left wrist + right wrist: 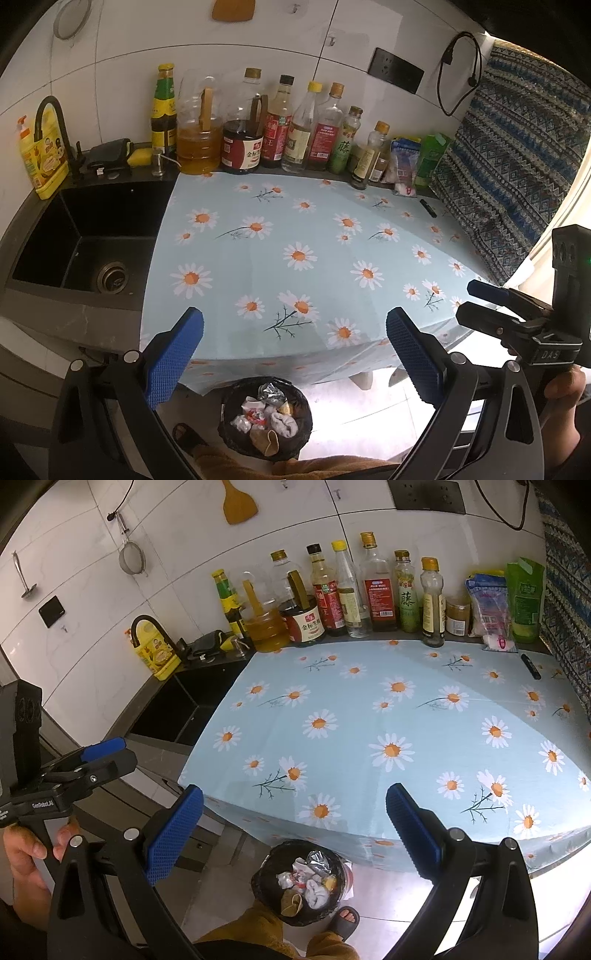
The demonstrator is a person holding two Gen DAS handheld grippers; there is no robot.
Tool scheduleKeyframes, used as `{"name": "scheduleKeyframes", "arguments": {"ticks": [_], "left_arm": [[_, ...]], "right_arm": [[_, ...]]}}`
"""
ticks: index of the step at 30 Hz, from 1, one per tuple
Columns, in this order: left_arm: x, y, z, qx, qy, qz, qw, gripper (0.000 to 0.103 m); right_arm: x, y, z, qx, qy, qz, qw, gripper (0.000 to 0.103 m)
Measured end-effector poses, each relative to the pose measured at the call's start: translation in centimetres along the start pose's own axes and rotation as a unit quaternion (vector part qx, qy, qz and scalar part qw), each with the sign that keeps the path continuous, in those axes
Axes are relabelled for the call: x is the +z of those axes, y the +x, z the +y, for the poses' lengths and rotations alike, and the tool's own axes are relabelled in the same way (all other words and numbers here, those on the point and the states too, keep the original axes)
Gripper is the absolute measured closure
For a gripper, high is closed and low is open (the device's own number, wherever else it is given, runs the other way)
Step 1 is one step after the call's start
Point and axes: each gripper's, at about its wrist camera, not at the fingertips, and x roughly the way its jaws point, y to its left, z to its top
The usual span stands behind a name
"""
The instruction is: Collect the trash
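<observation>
Both grippers, left (295, 354) and right (295, 834), gape wide and empty over the bin (266, 421) (already heaped), so another drop might spill out.

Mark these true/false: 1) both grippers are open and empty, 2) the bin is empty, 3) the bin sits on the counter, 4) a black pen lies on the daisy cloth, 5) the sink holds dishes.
1) True: left gripper and right gripper are open, holding nothing.
2) False: the bin holds crumpled paper and wrappers.
3) False: it stands on the floor below the cloth's edge.
4) True: the pen lies on the cloth, far right.
5) False: the sink shows only its drain.
</observation>
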Motion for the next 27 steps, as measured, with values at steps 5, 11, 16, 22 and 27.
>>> {"name": "scheduleKeyframes", "arguments": {"ticks": [5,11,16,22,27], "left_arm": [[-0.01,0.07,-0.09,-0.002,-0.001,-0.002,1.0,0.007],[-0.03,0.04,-0.33,0.0,0.002,-0.004,1.0,0.007],[-0.12,0.14,-0.3,0.002,0.001,-0.003,1.0,0.007],[-0.1,0.08,-0.45,0.005,0.003,-0.003,1.0,0.007],[-0.08,0.08,-0.48,0.003,0.004,-0.004,1.0,0.007]], "right_arm": [[-0.09,0.09,-0.12,0.001,0.001,0.004,1.0,0.005],[-0.11,0.22,-0.27,-0.001,0.0,0.007,1.0,0.005],[-0.26,0.52,-0.12,-0.002,-0.008,0.011,1.0,0.005],[-0.08,0.46,0.0,0.002,-0.007,0.008,1.0,0.005],[0.0,0.5,-0.13,0.001,-0.007,0.008,1.0,0.005]]}}
